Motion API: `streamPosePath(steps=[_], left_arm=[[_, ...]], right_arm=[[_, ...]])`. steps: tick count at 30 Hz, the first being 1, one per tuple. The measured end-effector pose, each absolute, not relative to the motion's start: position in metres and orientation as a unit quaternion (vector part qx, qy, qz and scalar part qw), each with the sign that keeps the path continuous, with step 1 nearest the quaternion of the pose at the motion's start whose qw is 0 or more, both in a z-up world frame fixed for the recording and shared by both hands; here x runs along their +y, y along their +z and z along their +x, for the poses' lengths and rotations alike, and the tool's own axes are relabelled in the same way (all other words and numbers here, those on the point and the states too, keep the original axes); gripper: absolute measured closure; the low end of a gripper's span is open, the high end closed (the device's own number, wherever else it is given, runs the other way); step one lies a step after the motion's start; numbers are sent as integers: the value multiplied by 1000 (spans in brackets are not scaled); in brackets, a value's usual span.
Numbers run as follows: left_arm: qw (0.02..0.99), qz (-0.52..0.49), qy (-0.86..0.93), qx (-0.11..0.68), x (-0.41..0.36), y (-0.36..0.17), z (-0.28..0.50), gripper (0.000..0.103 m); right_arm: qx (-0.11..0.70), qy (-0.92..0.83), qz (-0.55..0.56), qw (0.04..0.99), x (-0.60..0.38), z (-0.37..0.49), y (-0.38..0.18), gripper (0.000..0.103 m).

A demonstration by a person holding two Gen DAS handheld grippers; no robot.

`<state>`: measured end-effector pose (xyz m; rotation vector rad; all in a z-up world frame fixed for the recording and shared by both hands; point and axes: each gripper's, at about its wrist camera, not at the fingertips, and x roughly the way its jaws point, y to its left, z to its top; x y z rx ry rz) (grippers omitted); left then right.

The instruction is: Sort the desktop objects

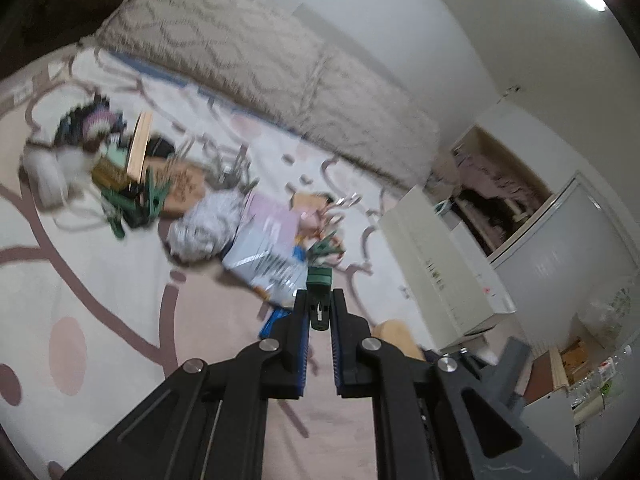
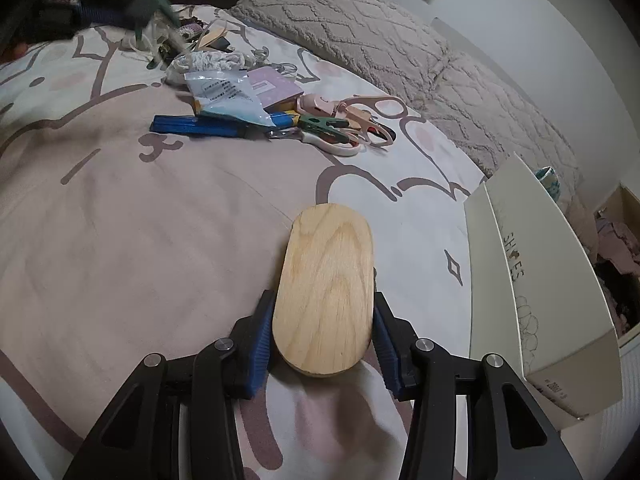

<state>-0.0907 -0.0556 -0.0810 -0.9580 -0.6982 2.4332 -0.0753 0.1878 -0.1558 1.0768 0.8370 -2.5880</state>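
Right tool [image 2: 323,320] clamping wooden oval [image 2: 326,292]

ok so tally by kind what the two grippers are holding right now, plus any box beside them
green clothes peg, in the left gripper: 1
oval wooden block, in the right gripper: 1
shoe box: 1
total: 3

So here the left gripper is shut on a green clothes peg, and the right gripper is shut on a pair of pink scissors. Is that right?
Not quite. The right gripper is shut on an oval wooden board, as the right wrist view shows; the pink scissors lie in the pile on the bedspread. The left gripper is indeed shut on a green clothes peg.
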Motion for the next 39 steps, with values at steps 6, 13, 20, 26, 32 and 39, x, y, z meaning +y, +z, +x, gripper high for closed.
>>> streamPosePath(steps=[6,13,20,26,32,39], left_arm=[[216,-326,892,-229,-55,-62,-78,93],[210,-326,901,-196,-41,-63,-63,93],[221,-341,895,-184,-25,-74,-49,93],[229,-361,888,-168,-9,-86,-37,93],[226,-385,881,-159,1,-103,-33,93],[220,-396,881,-141,11,-111,-33,93]], right_arm=[[279,-880,369,110,188,-76,-157,55],[268,-879,370,140,188,-67,-153,55],[277,-870,373,168,179,-41,-149,55],[252,-863,392,194,185,-24,-144,55],[193,-864,415,211,197,-11,-142,55],[164,-883,403,177,207,2,-141,25]])
